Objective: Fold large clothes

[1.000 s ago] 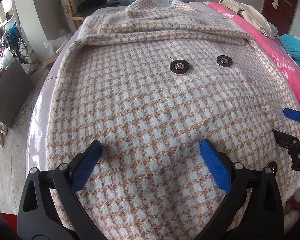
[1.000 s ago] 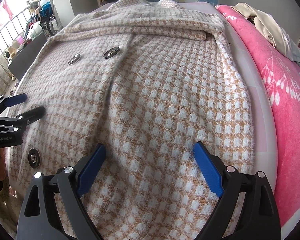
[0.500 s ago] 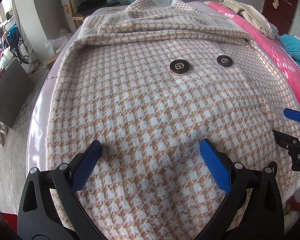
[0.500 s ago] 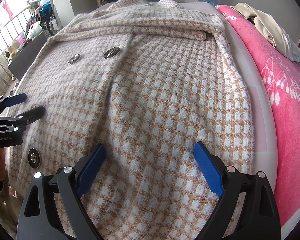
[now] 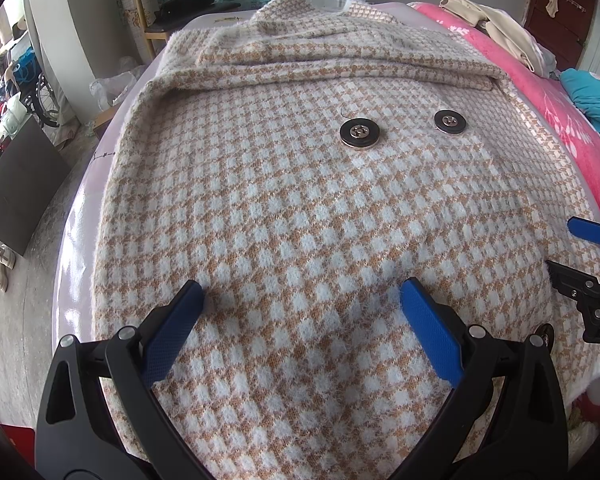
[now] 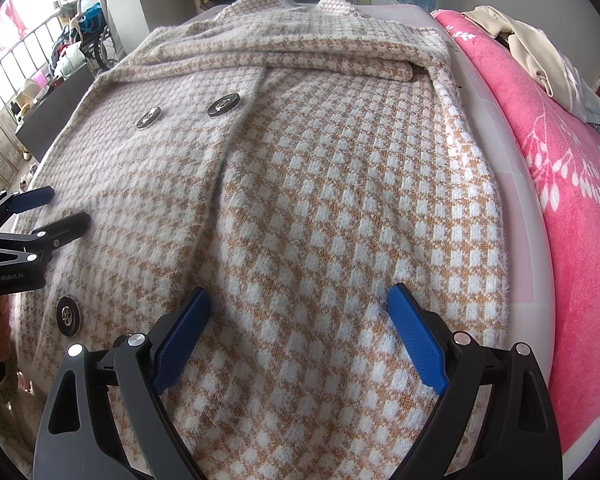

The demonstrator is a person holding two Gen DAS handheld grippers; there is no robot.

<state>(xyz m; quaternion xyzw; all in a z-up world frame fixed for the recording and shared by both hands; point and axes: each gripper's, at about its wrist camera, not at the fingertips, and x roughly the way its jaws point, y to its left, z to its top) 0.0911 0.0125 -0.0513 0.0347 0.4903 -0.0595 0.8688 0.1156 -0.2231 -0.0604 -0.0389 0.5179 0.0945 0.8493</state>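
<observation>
Woollen houndstooth coat [image 5: 300,208] lies spread flat on the bed [image 6: 516,200], sleeves folded across its top. We note left tongs [image 5: 300,312] and right tongs [image 6: 298,316] both wide, holding nothing, over the hem. We judge each should pinch one hem corner evenly.

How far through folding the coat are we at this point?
Done: the coat lies flat on the bed, sleeves folded across its top. In hand: the left gripper and right gripper are open over the near hem, gripping nothing. Left: folding the body itself.
</observation>
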